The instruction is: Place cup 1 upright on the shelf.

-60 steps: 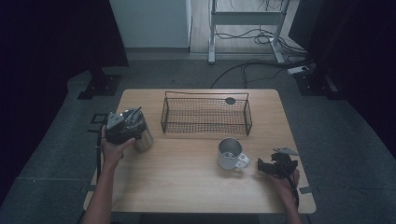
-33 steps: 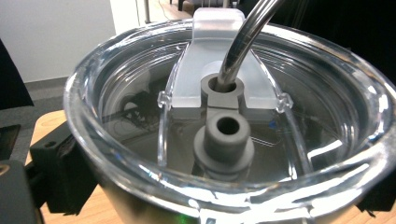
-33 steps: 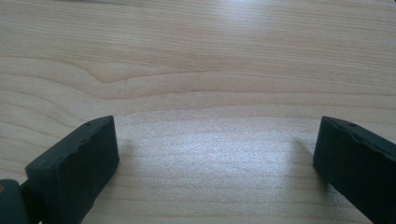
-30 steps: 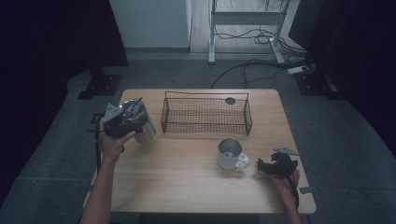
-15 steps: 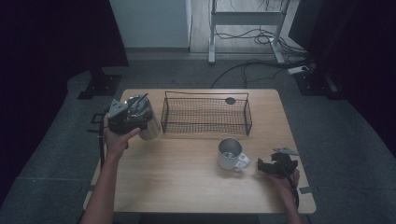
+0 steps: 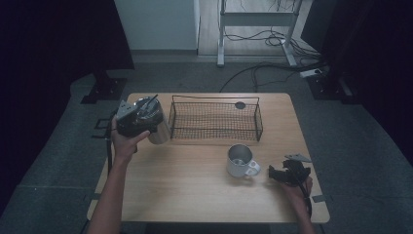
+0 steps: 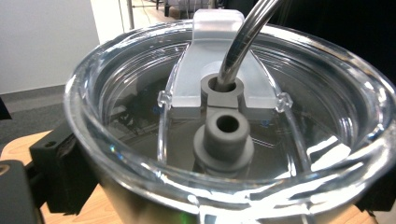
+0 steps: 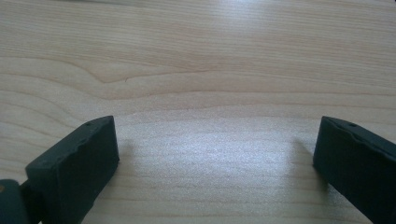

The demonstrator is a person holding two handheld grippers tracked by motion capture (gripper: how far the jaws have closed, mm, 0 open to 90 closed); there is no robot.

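Note:
A steel tumbler (image 6: 159,131) with a clear lid (image 7: 224,121) and a metal straw (image 7: 245,37) hangs above the table's left side, just left of the wire basket (image 6: 214,119). My left gripper (image 6: 139,117) is shut on it, its black jaws pressing both sides of the rim under the lid in the left gripper view. A steel mug (image 6: 241,161) stands on the table (image 6: 195,190) in front of the basket. To the mug's right my right gripper (image 6: 277,174) rests low over the wood, and in the right gripper view its gripper (image 8: 215,158) is open with bare table between the jaws.
The black wire basket stands at the table's back middle, with a small dark disc (image 6: 240,105) behind it. A metal desk frame (image 6: 258,19) and cables lie on the floor beyond the table. The person's forearms come in from the bottom edge.
My left gripper has lifted the tumbler and carried it up and to the right, closer to the basket's left end. The right gripper and the mug have stayed put.

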